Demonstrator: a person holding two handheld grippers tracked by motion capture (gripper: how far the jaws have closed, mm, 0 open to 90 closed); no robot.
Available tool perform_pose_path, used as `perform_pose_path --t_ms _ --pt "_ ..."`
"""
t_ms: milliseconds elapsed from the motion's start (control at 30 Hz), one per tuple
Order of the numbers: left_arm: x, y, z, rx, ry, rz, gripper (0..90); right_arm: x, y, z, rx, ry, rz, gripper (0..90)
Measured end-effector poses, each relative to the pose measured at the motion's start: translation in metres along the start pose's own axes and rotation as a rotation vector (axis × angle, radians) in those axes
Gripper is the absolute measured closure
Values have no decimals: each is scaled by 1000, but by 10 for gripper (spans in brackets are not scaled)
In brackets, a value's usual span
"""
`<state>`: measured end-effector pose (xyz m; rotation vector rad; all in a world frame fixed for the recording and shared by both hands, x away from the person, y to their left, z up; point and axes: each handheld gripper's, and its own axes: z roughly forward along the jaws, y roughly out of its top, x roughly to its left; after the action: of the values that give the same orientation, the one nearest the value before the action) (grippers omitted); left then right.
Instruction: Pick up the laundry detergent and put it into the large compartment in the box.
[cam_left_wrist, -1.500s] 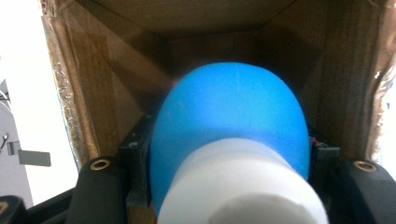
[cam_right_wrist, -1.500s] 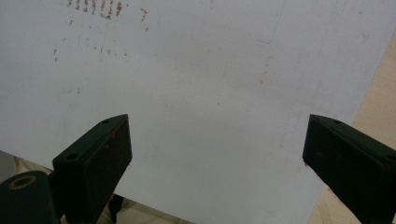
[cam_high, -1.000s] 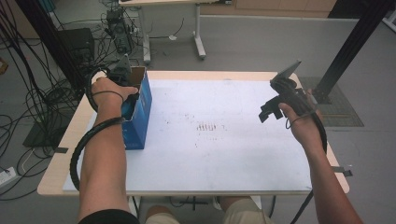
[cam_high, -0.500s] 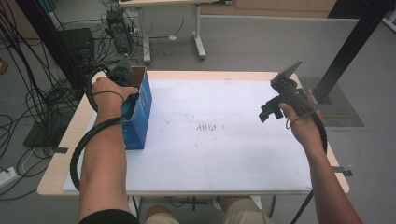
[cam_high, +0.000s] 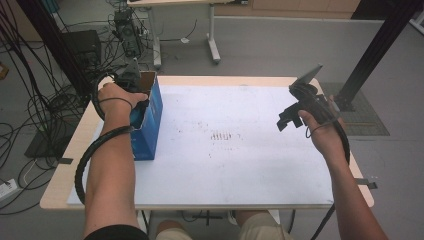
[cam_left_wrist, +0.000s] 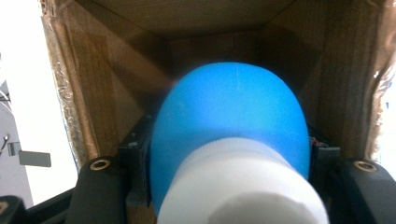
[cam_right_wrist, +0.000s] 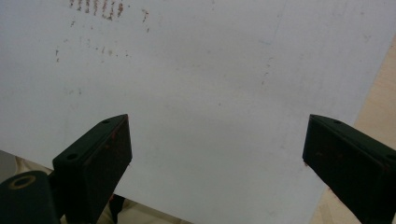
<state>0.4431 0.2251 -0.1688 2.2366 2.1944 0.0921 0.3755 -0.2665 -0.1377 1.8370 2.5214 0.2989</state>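
A blue cardboard box stands open-topped at the table's left side. My left gripper reaches down into it from above. In the left gripper view the brown inner walls of the box surround a rounded blue bottle whose white ribbed cap points toward the camera. The left gripper is shut on the bottle, with a black jaw pressed on either side. My right gripper hangs over the right part of the white sheet. In its own view the right gripper is open with nothing between its jaws.
The white sheet covers most of the wooden table and carries a patch of small brown marks near its middle. Cables and equipment lie on the floor to the left and behind. A black post stands at the right rear.
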Motion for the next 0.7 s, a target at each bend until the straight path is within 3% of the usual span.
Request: perform_pose_path --t_ms 700 --pt "-1 0 0 2 0 0 368 3 1 -1 1 -7 -7 80"
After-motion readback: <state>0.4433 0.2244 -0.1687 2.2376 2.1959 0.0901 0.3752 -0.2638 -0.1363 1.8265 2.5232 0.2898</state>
